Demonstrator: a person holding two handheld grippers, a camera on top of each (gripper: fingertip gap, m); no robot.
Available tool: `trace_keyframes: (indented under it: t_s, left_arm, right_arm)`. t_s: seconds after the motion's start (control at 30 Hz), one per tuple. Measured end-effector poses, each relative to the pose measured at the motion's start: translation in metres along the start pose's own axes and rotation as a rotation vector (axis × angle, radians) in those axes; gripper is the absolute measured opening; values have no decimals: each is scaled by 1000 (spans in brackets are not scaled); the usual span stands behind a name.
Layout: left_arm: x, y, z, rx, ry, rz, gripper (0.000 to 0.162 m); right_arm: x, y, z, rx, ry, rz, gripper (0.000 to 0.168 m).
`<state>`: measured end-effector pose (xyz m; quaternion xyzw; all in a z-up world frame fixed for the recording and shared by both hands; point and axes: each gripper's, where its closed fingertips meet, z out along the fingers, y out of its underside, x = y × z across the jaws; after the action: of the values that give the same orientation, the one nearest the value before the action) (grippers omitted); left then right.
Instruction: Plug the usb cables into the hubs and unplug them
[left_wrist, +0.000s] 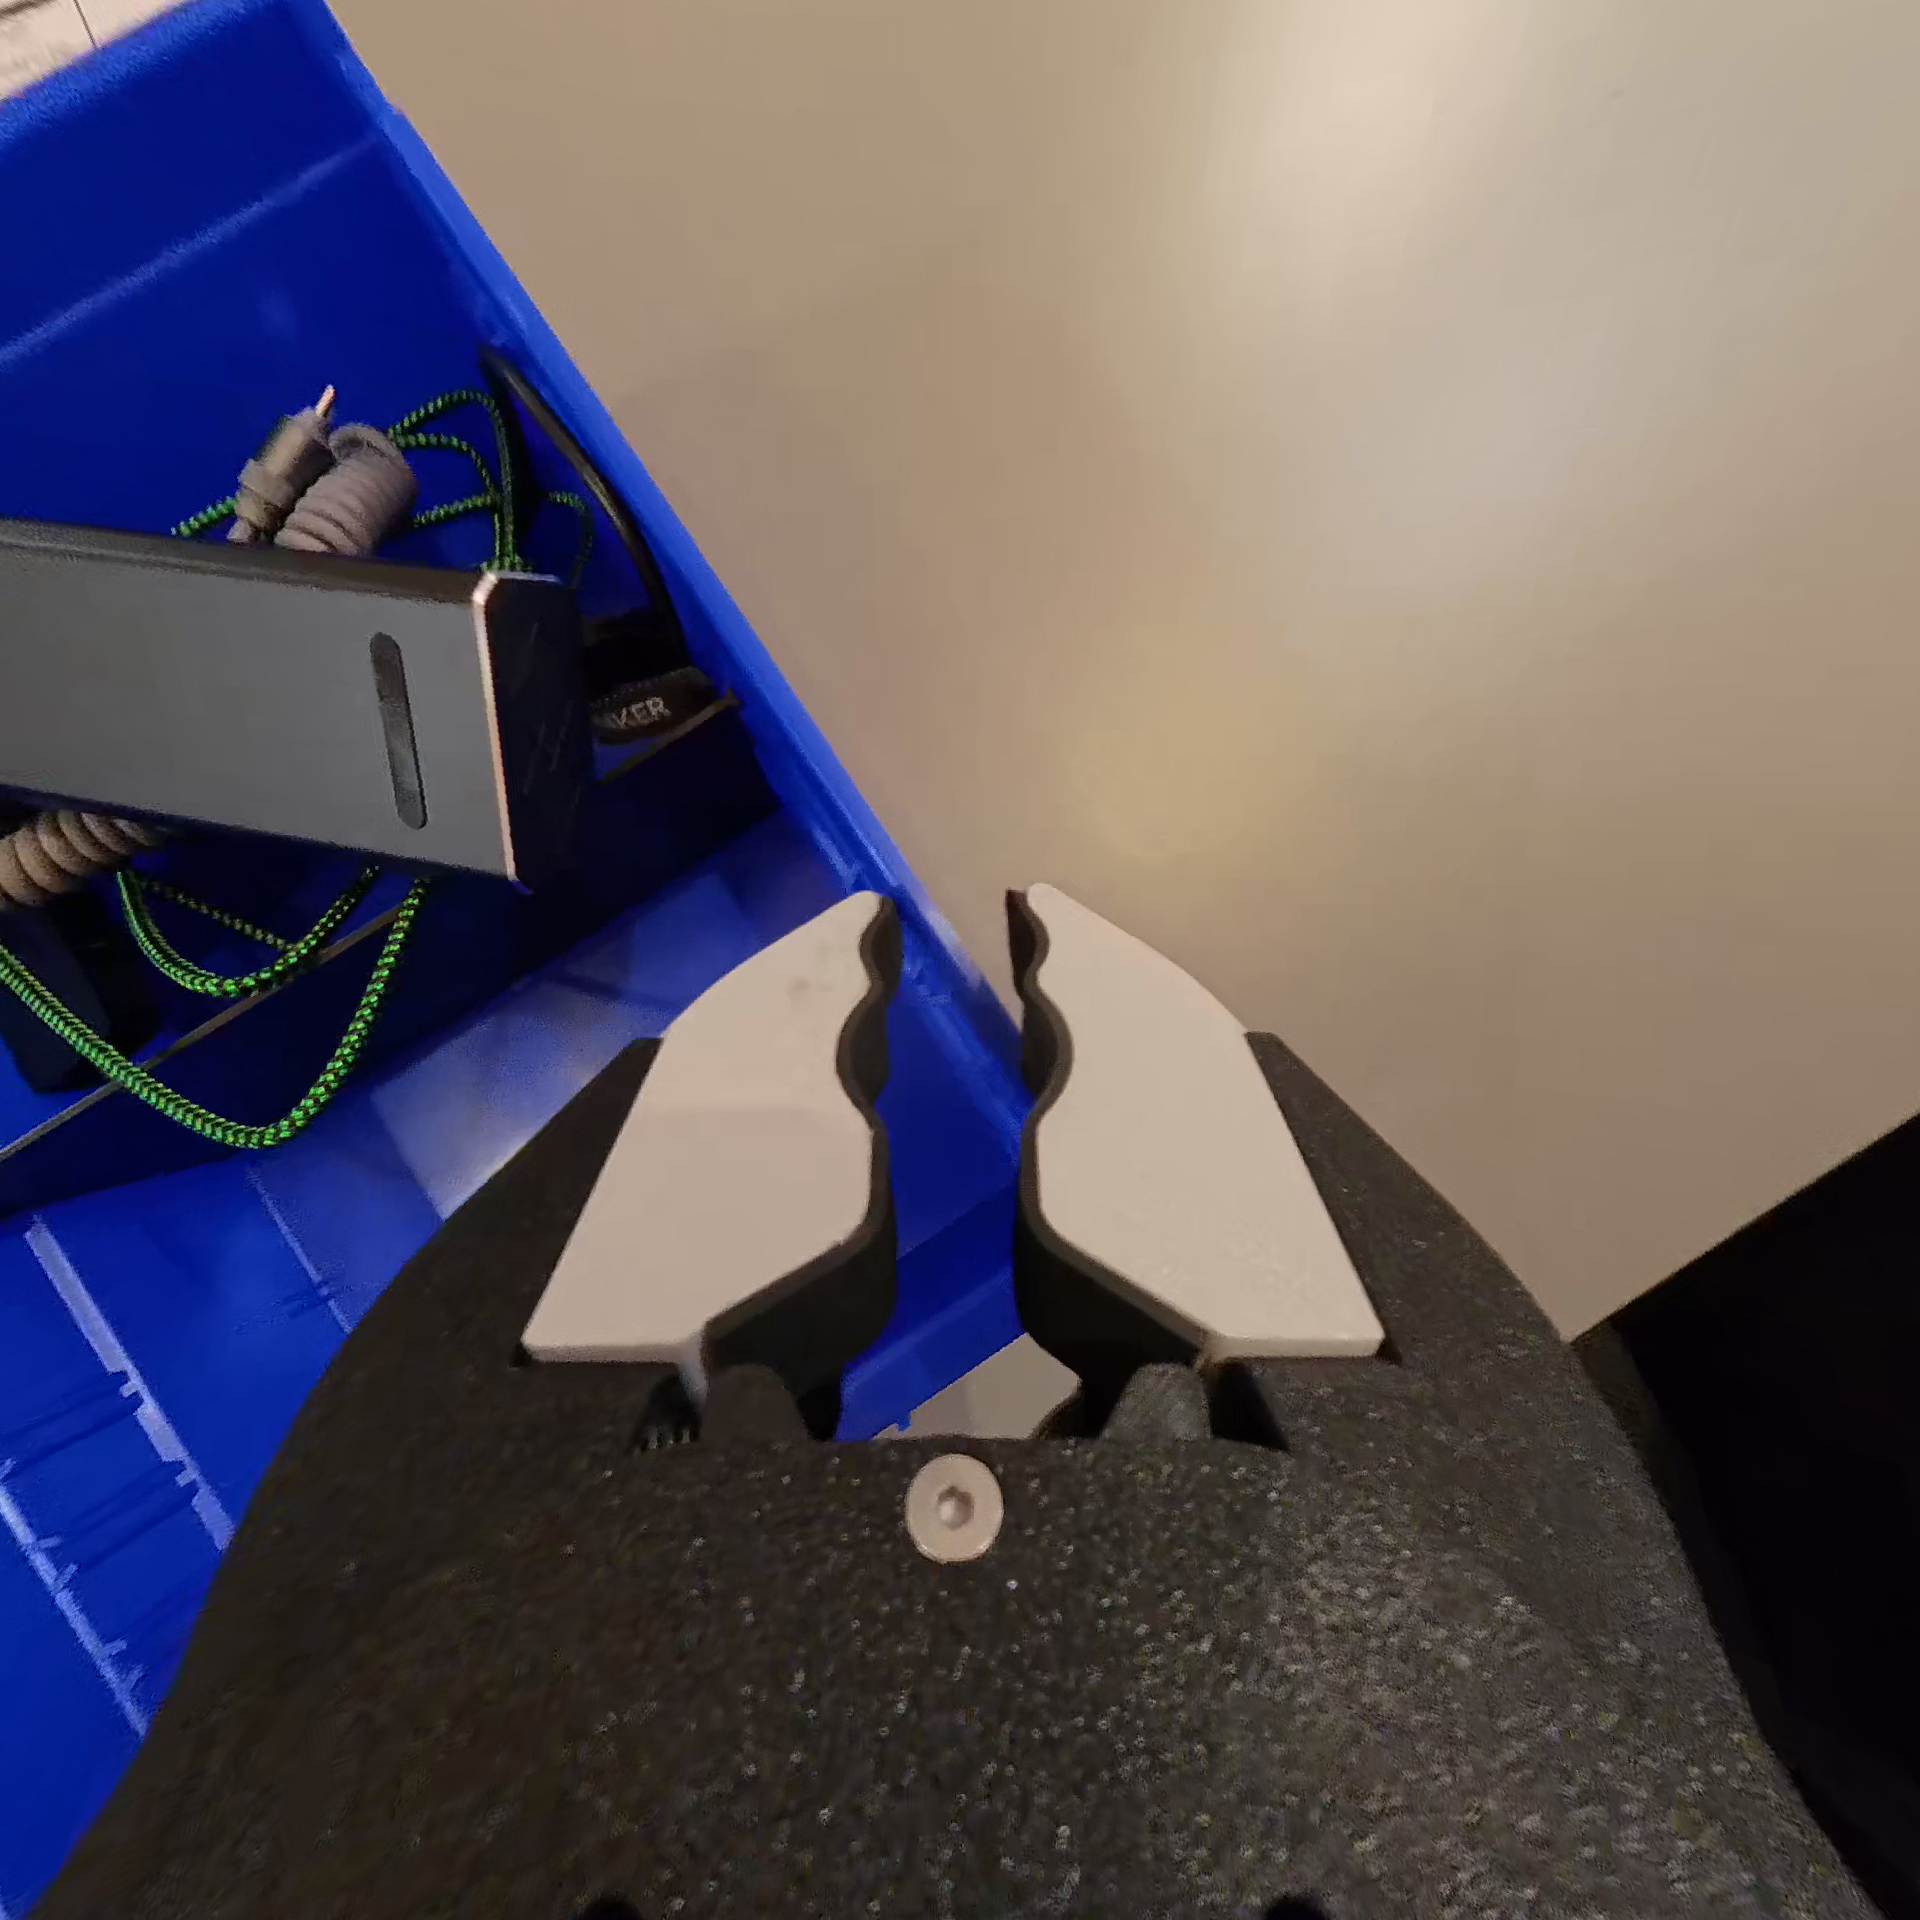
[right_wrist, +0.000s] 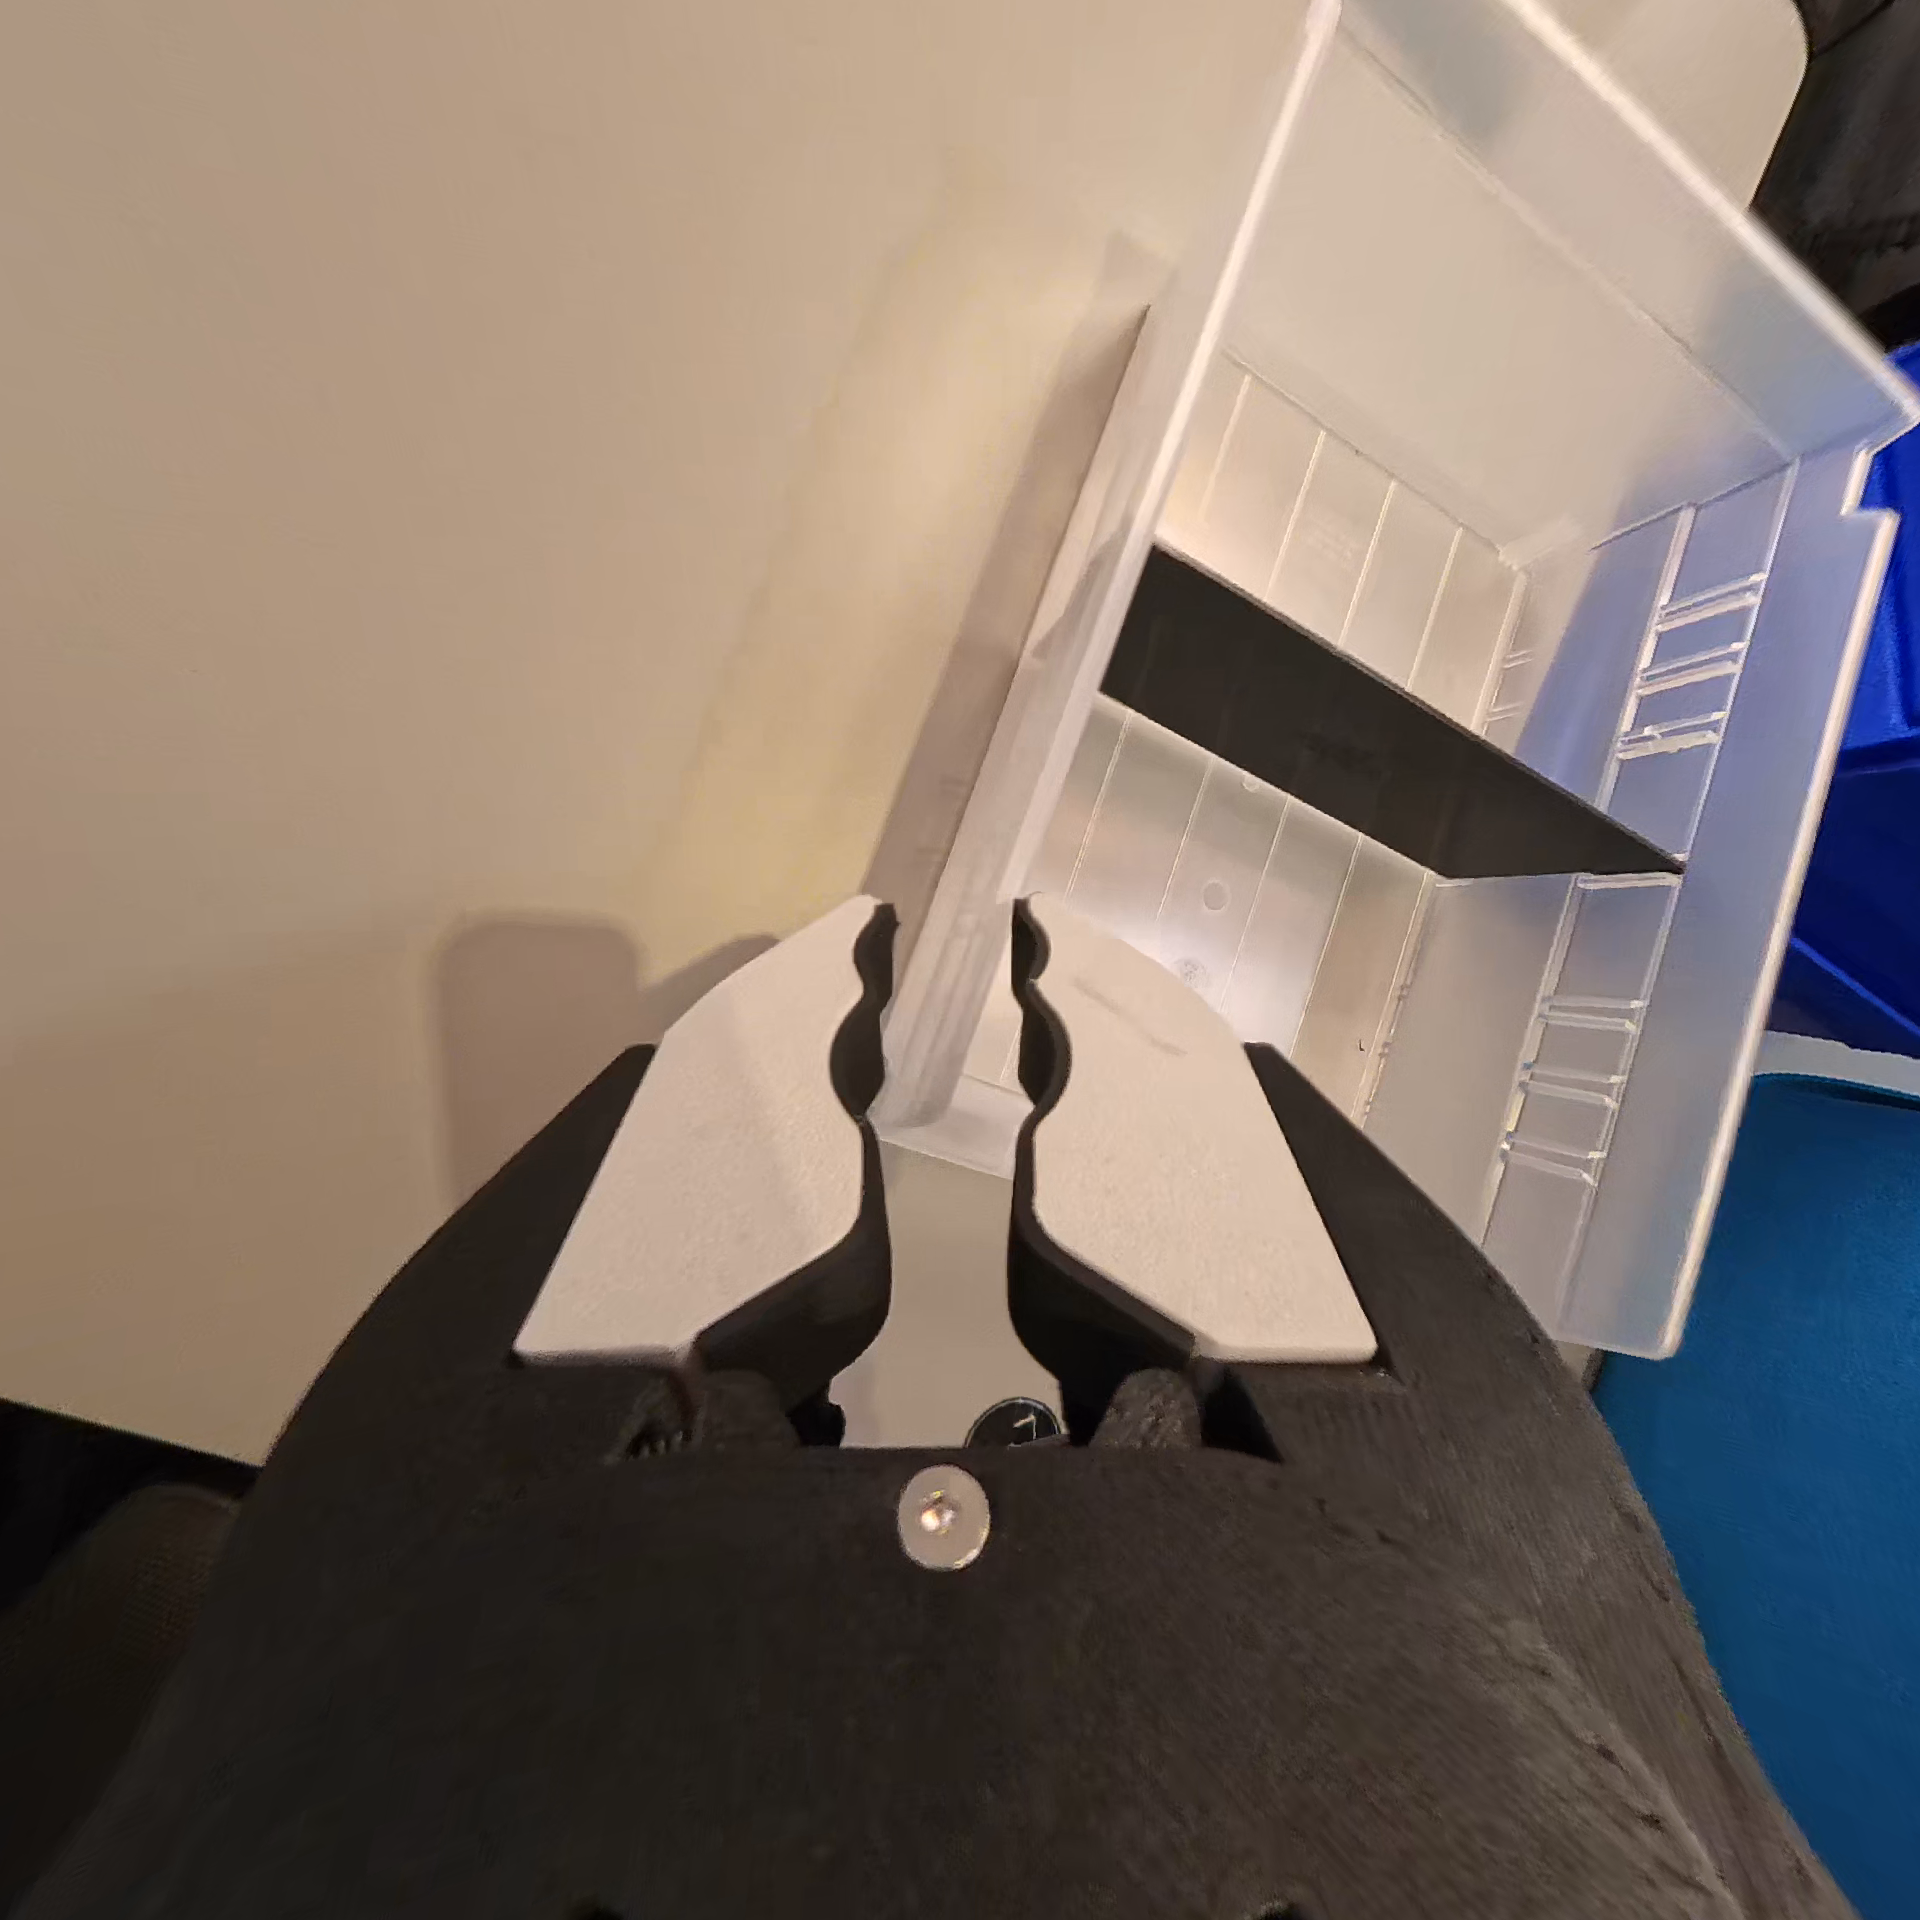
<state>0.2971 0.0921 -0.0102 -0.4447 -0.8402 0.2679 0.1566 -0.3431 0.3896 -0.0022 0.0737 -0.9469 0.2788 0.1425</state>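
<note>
The left gripper (left_wrist: 951, 914) hangs over the right wall of a blue bin (left_wrist: 727, 644), its jaws apart with nothing between them. Inside the bin, to the left, a grey hub (left_wrist: 260, 707) lies across a green braided cable (left_wrist: 260, 1091) and a grey coiled cable (left_wrist: 332, 488); a black cable (left_wrist: 582, 468) runs along the wall. The right gripper (right_wrist: 951, 920) has its jaws apart astride the near left corner of a clear bin (right_wrist: 1766, 935), which has a black divider (right_wrist: 1351, 717). Whether the fingers touch the wall cannot be told. Both bins stand on a cream table (left_wrist: 1351, 416).
</note>
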Motion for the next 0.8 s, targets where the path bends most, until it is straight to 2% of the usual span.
trace_keyframes:
  t_s: [0.03,0.13,0.2,0.3,0.37,0.47,0.6,0.8]
  left_arm:
    - [3,-5,-6,30,22,-8,24]
    - [3,-28,-37,172,46,-22,33]
    - [-15,-40,-59,245,-19,-20,42]
    - [-56,-44,-76,258,-146,-29,59]
    - [-75,-43,-69,227,-138,-84,65]
    - [-104,-37,-41,143,-114,-268,66]
    - [-142,-41,-9,183,-117,-570,73]
    - [-159,-40,22,105,-95,-722,81]
  right_arm:
    - [-3,-5,-5,17,6,-6,24]
    - [-23,-27,-19,98,-31,-26,27]
    - [-45,-43,-23,160,-100,-38,29]
    - [-88,-66,-14,245,-238,-52,30]
    - [-115,-74,4,273,-316,-50,31]
    - [-146,-78,40,266,-389,-35,31]
    - [-163,-80,79,256,-410,-21,32]
    - [-163,-76,93,320,-447,52,32]
